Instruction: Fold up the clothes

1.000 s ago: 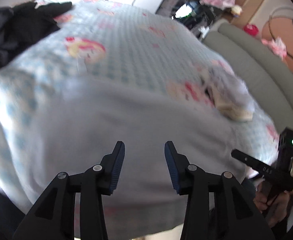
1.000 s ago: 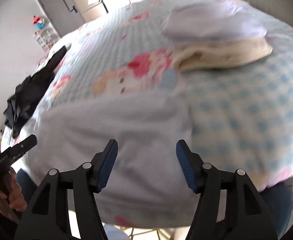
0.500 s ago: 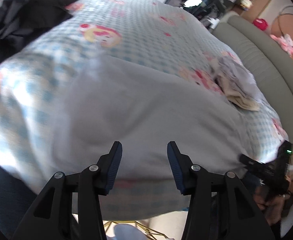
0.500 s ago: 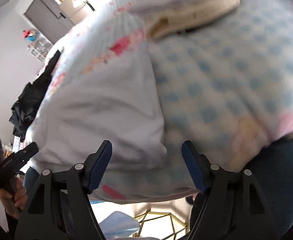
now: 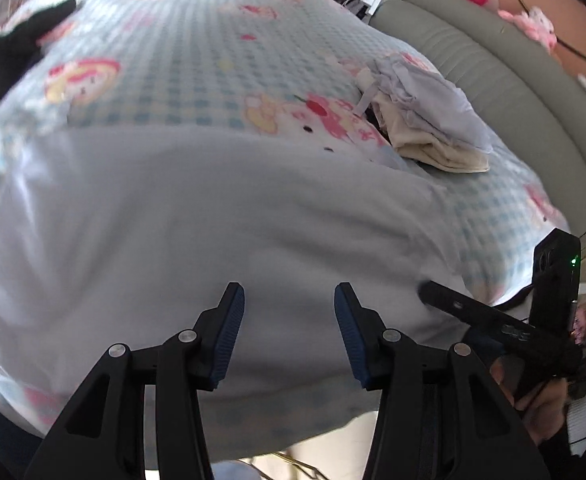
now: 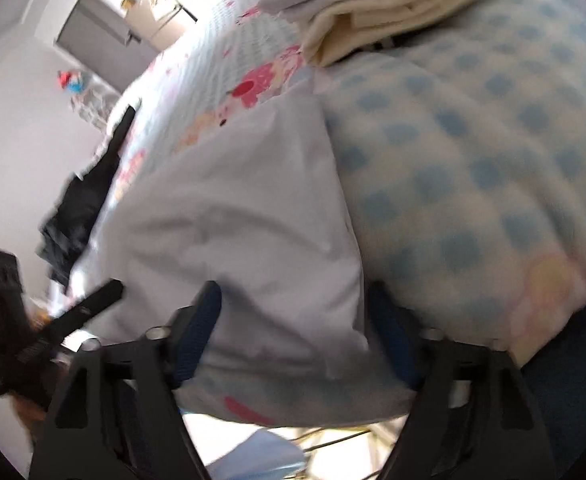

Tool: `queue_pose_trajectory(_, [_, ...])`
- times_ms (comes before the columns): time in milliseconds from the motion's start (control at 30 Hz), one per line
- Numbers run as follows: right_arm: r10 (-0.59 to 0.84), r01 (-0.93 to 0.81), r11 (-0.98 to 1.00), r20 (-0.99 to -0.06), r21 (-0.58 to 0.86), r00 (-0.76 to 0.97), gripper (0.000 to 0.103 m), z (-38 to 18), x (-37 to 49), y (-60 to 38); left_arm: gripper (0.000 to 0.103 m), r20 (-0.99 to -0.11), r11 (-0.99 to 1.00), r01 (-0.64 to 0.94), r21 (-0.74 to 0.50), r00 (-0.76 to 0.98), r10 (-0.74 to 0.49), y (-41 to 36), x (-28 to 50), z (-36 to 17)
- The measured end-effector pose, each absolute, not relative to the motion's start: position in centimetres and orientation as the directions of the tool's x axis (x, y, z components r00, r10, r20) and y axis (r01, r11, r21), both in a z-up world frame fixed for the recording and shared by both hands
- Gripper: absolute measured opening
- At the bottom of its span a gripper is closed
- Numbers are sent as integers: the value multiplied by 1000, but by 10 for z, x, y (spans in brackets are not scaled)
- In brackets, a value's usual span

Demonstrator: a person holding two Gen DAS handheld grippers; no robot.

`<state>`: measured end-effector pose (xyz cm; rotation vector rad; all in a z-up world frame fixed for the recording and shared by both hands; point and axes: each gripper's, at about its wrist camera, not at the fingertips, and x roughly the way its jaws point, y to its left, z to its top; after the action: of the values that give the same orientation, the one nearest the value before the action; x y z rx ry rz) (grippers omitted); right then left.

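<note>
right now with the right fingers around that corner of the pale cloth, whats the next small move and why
Probably finish closing the right gripper on the near corner of the pale cloth. Its jaws have just been closing with that corner between them, but the blur hides whether the pads press yet. The left gripper hangs open above the cloth's near edge, holding nothing, so it would grip next.

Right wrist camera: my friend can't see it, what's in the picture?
The right gripper has its jaws around the near corner of a pale garment spread on a blue-checked bed. Folded clothes sit further back, dark clothes lie left, and the left gripper pokes in.
</note>
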<state>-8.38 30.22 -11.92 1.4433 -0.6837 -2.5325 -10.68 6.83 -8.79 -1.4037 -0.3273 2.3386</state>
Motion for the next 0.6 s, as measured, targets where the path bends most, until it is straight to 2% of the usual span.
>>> queue_pose_trajectory(67, [-336,-54,-897,-756,439,-562,23,-107,-81,299,49,-784,-891,-212,-402,-422,455,68,-103,-88])
queue_pose_trajectory(100, [-343,-38,-895,-740,444,-578,20,-102,-79,297,49,-777,-886,-207,-414,-428,463,68,-103,-86])
queue_pose_trajectory(167, [-359,-8,-890,-710,457,-605,19,-93,-74,292,49,-760,-877,-195,-440,-440,479,69,-105,-80])
queue_pose_trajectory(300, [-408,21,-863,-669,506,-621,19,-90,-69,279,49,-768,-930,-242,-278,-525,366,95,-108,-54])
queue_pose_trajectory(333, [-421,25,-856,-667,517,-615,19,-93,-70,273,49,-755,-924,-258,-281,-535,379,100,-109,-46])
queue_pose_trajectory(400, [-442,48,-854,-672,519,-595,19,-95,-74,262,50,-719,-882,-277,-380,-511,470,101,-116,-38])
queue_pose_trajectory(500, [-439,100,-874,-685,476,-582,19,-90,-80,245,60,-679,-811,-314,-493,-444,584,109,-123,-40])
queue_pose_trajectory(600, [-434,124,-883,-687,452,-582,19,-88,-81,239,60,-670,-743,-365,-561,-328,666,127,-127,-55])
